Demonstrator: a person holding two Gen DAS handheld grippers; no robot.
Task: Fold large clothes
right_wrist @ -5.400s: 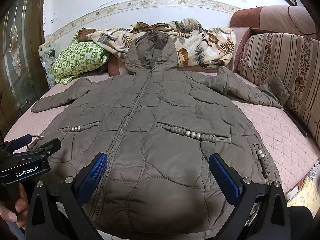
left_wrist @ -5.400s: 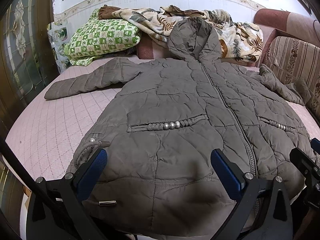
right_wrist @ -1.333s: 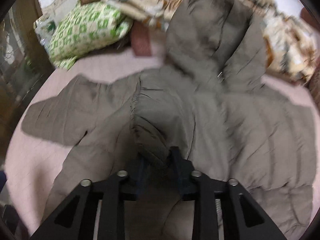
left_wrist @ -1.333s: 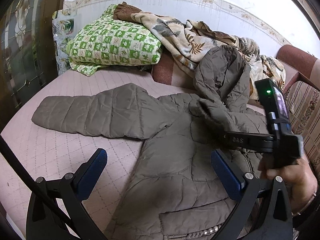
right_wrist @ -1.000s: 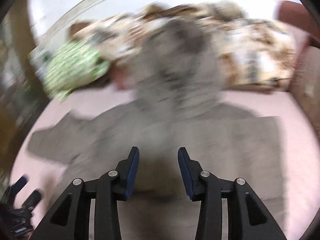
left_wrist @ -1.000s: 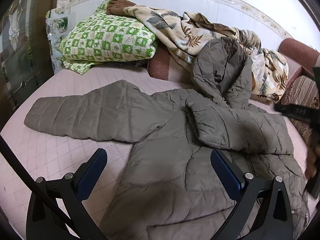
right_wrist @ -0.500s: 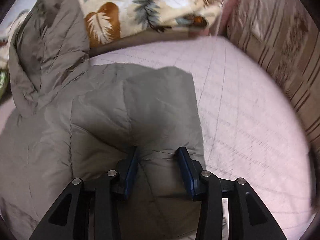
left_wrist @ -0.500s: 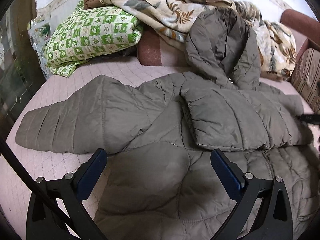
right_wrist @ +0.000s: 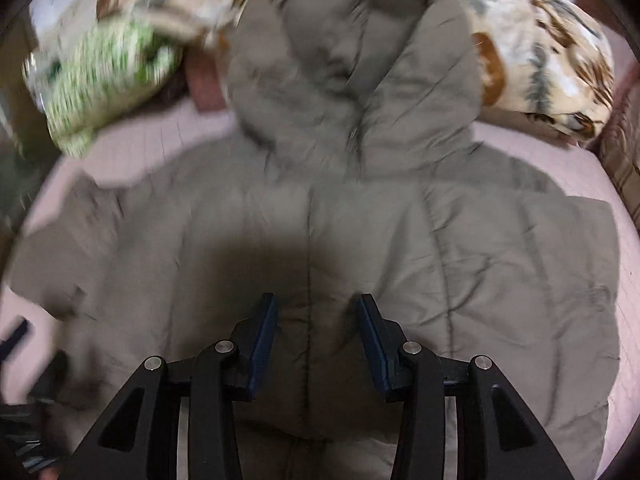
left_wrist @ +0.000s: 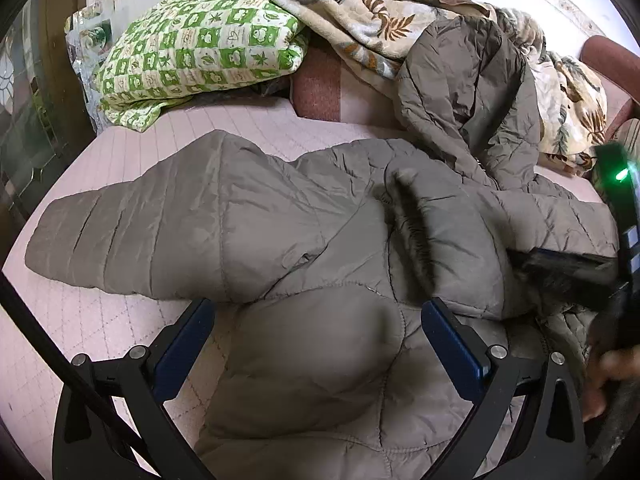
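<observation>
A grey-brown quilted hooded coat (left_wrist: 304,352) lies spread on the pink bed. Its right sleeve (left_wrist: 472,236) is folded across the chest; its left sleeve (left_wrist: 132,232) stretches out to the left. The hood (left_wrist: 468,92) leans on the bedding at the back. My left gripper (left_wrist: 316,340) is open and empty above the coat's left chest. My right gripper (right_wrist: 318,332) is partly open over the folded sleeve (right_wrist: 480,280), gripping nothing; this view is blurred. The right gripper also shows at the right edge of the left wrist view (left_wrist: 560,268).
A green-checked pillow (left_wrist: 200,52) and a leaf-patterned blanket (left_wrist: 360,12) are piled at the head of the bed. The pink quilted mattress (left_wrist: 80,340) shows to the left. A striped sofa arm (right_wrist: 624,148) borders the right side.
The right gripper let go of the right sleeve after laying it across the chest, then swung back over the coat's middle. The left gripper moved in closer and lower over the left chest.
</observation>
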